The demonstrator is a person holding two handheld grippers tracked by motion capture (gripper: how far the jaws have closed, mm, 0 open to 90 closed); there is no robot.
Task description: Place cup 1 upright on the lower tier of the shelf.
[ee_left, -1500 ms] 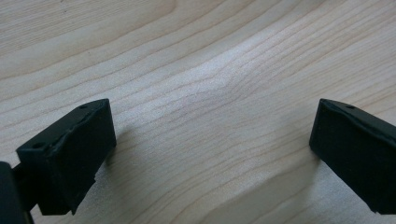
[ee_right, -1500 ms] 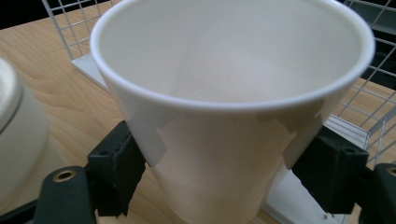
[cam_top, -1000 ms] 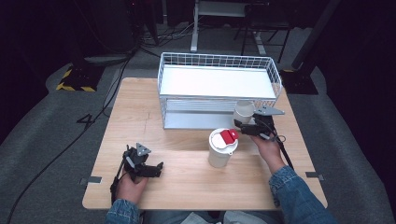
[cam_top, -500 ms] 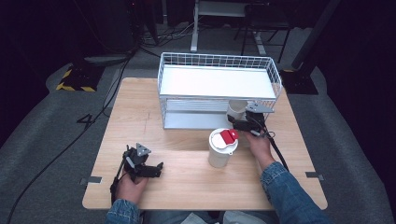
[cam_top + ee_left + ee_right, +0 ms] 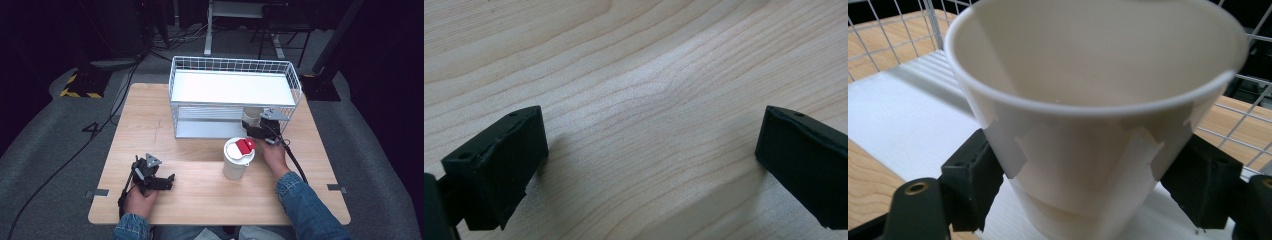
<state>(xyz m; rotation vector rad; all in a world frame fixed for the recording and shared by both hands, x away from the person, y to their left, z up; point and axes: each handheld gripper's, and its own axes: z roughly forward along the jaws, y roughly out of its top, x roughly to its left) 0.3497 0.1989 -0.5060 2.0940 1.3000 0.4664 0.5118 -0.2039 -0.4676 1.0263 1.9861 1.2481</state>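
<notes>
Here the right hand [image 5: 272,152] reaches forward from a denim sleeve, stretched toward the lower level of the wire rack [image 5: 235,97], while the left hand [image 5: 141,199] lies low near the table's front left corner with its forearm barely over the edge.

The right gripper [image 5: 251,131] is clamped on a white paper cup [image 5: 250,117]: in the right gripper view its two black jaws press against either side of the cup [image 5: 1093,115], just under the rim, and the cup stands upright with its open mouth up (it looks empty inside, as far as the wall shows). The cup sits at the right end of the rack's bottom shelf, on the white liner [image 5: 893,125], with the wire mesh behind it. The left gripper [image 5: 150,176] rests on the wood with its jaws spread wide; in the left gripper view bare wood grain lies between them and they hold nothing.

Just in front of the rack, and just beside the right hand, stands a taller white cup with a lid and a red tab [image 5: 238,157] on top, apart from the gripped cup. The light wooden table [image 5: 150,125] carries the rack toward its far edge; the rack's upper shelf has a plain white liner. Around the table lies grey floor, with cables trailing off to the left, a yellow-and-black striped block [image 5: 80,86] at the far left, and dark furniture legs in the dim background.
</notes>
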